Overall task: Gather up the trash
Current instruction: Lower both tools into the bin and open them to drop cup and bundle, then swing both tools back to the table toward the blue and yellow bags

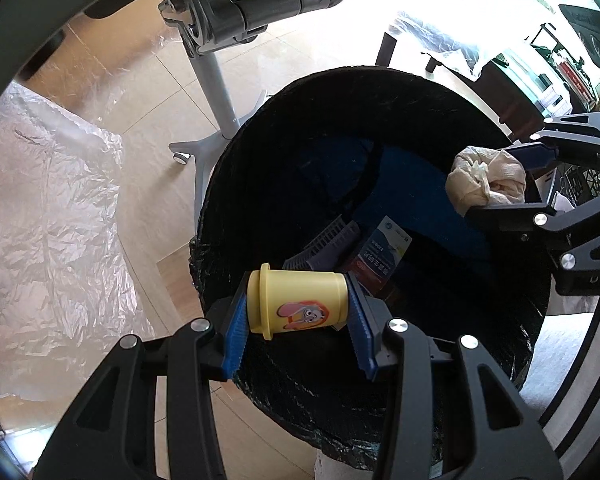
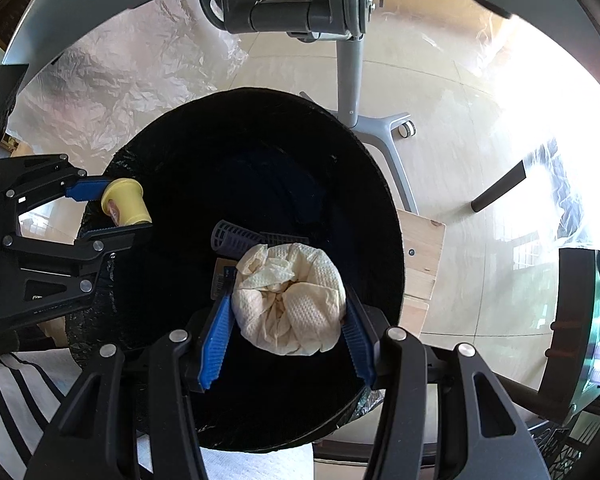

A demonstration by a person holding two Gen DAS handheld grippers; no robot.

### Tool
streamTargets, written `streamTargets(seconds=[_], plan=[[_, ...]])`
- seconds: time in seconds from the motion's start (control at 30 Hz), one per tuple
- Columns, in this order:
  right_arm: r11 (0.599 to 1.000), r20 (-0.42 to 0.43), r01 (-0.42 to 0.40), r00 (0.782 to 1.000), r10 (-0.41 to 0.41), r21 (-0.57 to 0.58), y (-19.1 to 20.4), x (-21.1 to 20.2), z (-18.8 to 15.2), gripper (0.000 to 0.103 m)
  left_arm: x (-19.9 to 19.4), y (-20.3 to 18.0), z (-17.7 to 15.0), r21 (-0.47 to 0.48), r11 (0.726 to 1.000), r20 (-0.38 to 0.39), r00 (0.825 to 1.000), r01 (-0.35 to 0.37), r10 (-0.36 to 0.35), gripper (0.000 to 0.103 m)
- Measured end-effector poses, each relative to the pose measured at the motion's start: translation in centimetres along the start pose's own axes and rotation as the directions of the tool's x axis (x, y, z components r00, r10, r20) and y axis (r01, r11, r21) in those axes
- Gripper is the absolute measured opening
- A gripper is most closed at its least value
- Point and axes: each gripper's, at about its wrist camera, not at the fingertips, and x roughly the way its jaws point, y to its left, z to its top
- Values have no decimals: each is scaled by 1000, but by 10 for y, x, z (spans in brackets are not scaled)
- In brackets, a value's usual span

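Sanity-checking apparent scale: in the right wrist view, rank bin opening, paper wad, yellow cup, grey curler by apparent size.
1. bin opening
2. paper wad, enlarged by nearness
3. yellow cup and grey curler: look alike, not ranked

A pale tiled floor (image 2: pixel 440 92) fills the frame, bearing a black-lined trash bin (image 2: pixel 380 200) at centre, a grey wheeled chair base (image 2: pixel 384 132) at upper right, crinkled clear plastic sheeting (image 2: pixel 112 92) at upper left, and a light wooden block (image 2: pixel 424 256) beside the bin's right rim.
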Motion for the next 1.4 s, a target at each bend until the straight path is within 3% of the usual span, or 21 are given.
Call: streamTargets(seconds=[0.77,0.8,0.87,1.0,1.13,1.27,1.3,1.37,1.4], plan=[[999,-29,3,1000,-4,-42,6,12,5,51,9,-4,4,28,1000,-11,1000,-1,1,45],[999,-25,4,1000,-5,-39,6,12,5,53,8,-4,4,28,1000,-2,1000,12,-12,47],[1000,-25,-6,1000,5,-29,5,12,5,69,7,-5,5,30,999,0,1000,20,-20,70],[999,-13,-31,999,31,-21,3,4,4,73,0,-6,4,36,998,20,999,48,-48,70],[998,22,-16,1000,18,-58,5,-20,0,73,-28,-5,-1,46,997,62,996,63,-66,70],[997,95,-27,995,34,-79,3,-67,-4,73,-84,0,-5,81,993,159,983,83,-95,71],[996,133,-42,990,53,-83,2,-88,-3,76,-105,3,-5,92,992,200,974,86,-103,75],[994,203,-60,976,76,-87,1,-117,2,83,-138,9,-1,94,992,278,954,89,-112,91],[993,260,-76,961,97,-87,0,-137,8,87,-153,13,3,90,992,318,941,90,-115,93]])
